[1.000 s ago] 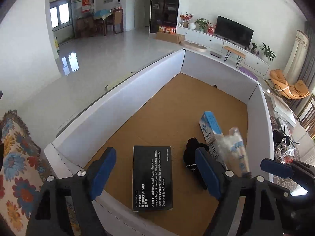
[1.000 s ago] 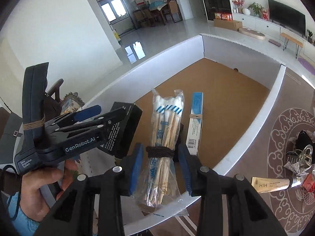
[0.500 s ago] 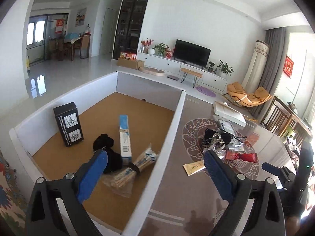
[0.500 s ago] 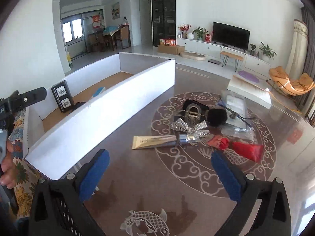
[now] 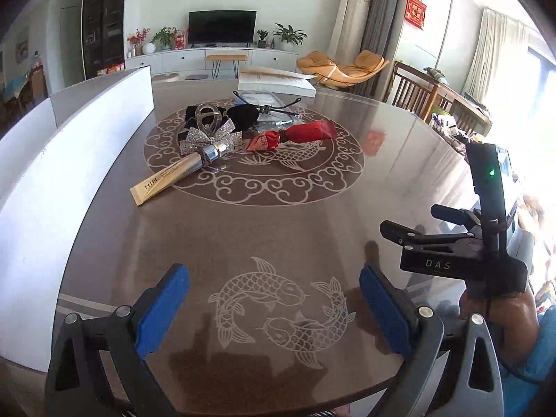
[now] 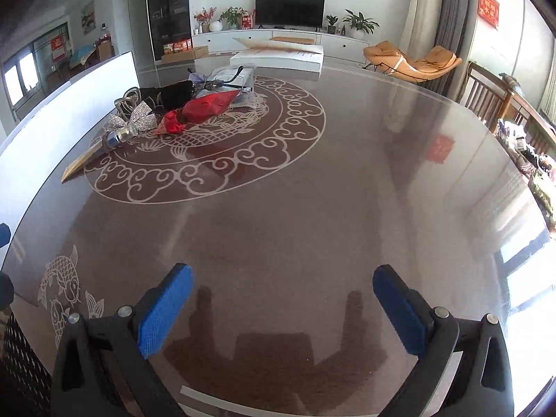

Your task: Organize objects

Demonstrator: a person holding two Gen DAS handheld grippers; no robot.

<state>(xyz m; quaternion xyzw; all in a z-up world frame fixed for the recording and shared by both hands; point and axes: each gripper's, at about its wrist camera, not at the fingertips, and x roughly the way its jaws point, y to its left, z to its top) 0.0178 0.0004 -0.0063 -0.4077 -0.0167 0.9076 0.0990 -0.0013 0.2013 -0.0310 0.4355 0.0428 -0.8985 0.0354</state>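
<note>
Both tongs [image 5: 274,309] [image 6: 283,307] agape, clutter pile [image 5: 222,132] far ahead.

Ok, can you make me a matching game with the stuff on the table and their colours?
Things:
1. tube
2. bow
3. packet
4. pouch

Colours:
A. black
B. gold
C. red
D. sparkly silver

Pairs: 1-B, 2-D, 3-C, 4-A

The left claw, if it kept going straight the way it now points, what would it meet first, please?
Probably the bare table top: the open left claw tilts down toward it. The gold tube lies farther on, left of that line.
</note>
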